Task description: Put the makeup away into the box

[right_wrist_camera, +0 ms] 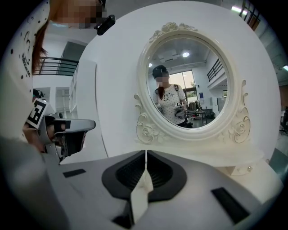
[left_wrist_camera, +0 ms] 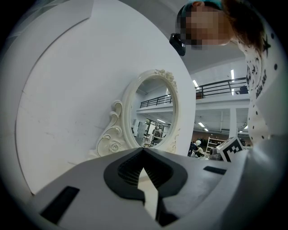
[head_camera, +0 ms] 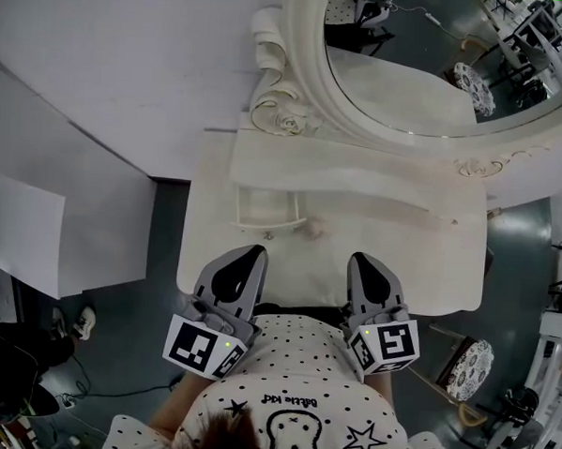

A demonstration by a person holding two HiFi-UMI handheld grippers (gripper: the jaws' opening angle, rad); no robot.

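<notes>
With the left gripper (head_camera: 247, 260) and right gripper (head_camera: 364, 265) both closed and empty at lower centre over the dressing table (head_camera: 429, 264), the task seems unstarted, and the next move calls for finding makeup and box, neither in view.

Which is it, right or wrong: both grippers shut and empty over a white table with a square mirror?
Wrong: the right gripper view shows an oval mirror, not square. Left gripper and right gripper are shut, empty, over the white table.

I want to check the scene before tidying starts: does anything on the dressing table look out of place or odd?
One small drawer under the mirror seems pulled out over the table top, and it looks empty. Otherwise nothing is spilled, damaged or askew; the rest of the table top is bare.
</notes>
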